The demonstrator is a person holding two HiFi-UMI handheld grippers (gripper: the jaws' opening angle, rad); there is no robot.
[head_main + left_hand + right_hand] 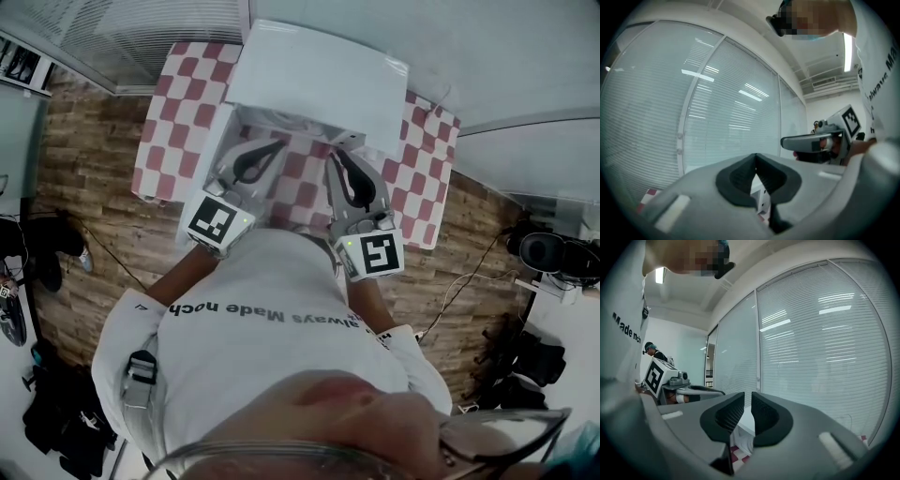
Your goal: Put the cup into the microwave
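Observation:
No cup shows in any view. The white microwave (319,80) stands at the back of a table under a red and white checkered cloth (183,103); I see only its top. My left gripper (274,146) and right gripper (336,156) are held side by side just in front of it, tilted upward. In the left gripper view the left gripper (755,157) has its jaw tips touching, with nothing between them. In the right gripper view the right gripper (748,397) shows only a sliver between its pads, which hold nothing. A white edge of the microwave (746,423) peeks below.
Glass walls with closed blinds (717,108) fill both gripper views. Wooden floor (84,187) lies on both sides of the table, with cables (469,281) and dark gear (548,251) at the right. The person's white shirt (272,347) hides the table's near edge.

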